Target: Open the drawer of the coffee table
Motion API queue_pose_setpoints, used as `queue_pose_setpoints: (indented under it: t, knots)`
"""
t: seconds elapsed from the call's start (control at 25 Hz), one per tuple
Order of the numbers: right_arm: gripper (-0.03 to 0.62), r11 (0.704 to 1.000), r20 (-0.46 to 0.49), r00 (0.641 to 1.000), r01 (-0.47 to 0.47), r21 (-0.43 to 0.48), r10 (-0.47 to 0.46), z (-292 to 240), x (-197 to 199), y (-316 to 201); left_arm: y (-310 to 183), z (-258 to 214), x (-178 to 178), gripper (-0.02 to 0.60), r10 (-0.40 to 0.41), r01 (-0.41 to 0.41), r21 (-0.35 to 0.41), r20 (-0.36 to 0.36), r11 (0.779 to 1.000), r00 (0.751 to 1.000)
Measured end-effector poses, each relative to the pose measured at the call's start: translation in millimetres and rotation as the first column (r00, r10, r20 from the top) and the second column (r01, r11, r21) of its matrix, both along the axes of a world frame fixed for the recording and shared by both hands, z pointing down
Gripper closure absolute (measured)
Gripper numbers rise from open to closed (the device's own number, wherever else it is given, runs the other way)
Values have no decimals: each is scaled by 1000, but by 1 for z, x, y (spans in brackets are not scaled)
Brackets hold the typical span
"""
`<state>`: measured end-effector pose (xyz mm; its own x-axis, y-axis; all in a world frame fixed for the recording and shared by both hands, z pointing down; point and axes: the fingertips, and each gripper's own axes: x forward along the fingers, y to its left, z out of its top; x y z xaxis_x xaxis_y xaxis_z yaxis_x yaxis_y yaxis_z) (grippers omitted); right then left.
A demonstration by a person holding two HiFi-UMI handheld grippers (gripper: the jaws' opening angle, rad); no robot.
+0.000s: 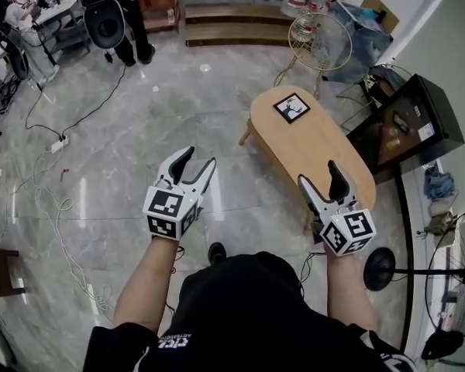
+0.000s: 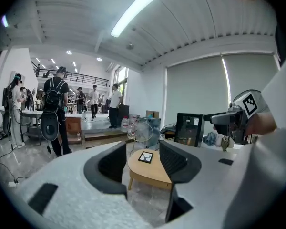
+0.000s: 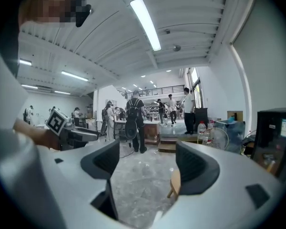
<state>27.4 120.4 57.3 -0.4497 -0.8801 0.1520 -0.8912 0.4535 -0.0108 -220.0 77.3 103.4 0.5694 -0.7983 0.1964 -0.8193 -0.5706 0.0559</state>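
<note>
Both grippers are held out level over the marble floor, and neither holds anything. The left gripper (image 1: 199, 158) has its jaws parted with only air between them; the right gripper (image 1: 319, 173) has its jaws spread wide, also with nothing between them. The coffee table (image 1: 310, 142) – an oval wooden top on short legs – stands ahead of the left gripper and off to its right, and shows between that gripper's jaws in its own view. The table's near end lies just under and beyond the right gripper's tips, not touching them. A framed picture (image 1: 291, 108) rests on the far end of the top. No drawer front shows in any view. Loose cables (image 1: 43, 200) trail across the floor, well to the left gripper's left.
</note>
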Motion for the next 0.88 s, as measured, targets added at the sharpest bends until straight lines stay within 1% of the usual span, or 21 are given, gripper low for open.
queue_pose_setpoints:
  t: [0.2, 0.36, 0.48, 0.68, 0.8, 0.88]
  knots:
    - [233, 998, 18, 999, -50, -49, 51, 27, 17, -31, -40, 21, 19, 359, 31, -31, -50, 6, 998, 999]
    - [229, 995, 53, 996, -68, -77, 72, 41, 42, -67, -81, 29, 43, 356, 32, -33, -74, -7, 997, 999]
    - [221, 995, 81, 993, -79, -67, 84, 40, 66, -107, -120, 27, 72, 356, 46, -46, -83, -9, 995, 999]
    - [221, 996, 134, 988, -75, -45, 81, 36, 109, -175, -185, 18, 122, 356, 78, -76, -89, 28, 993, 997]
    - [221, 996, 151, 985, -81, -33, 86, 34, 133, -205, -215, 11, 148, 356, 102, -99, -82, 44, 992, 994]
    - [221, 995, 162, 981, -98, -37, 102, 38, 144, -216, -229, 15, 160, 356, 130, -124, -97, 60, 988, 990]
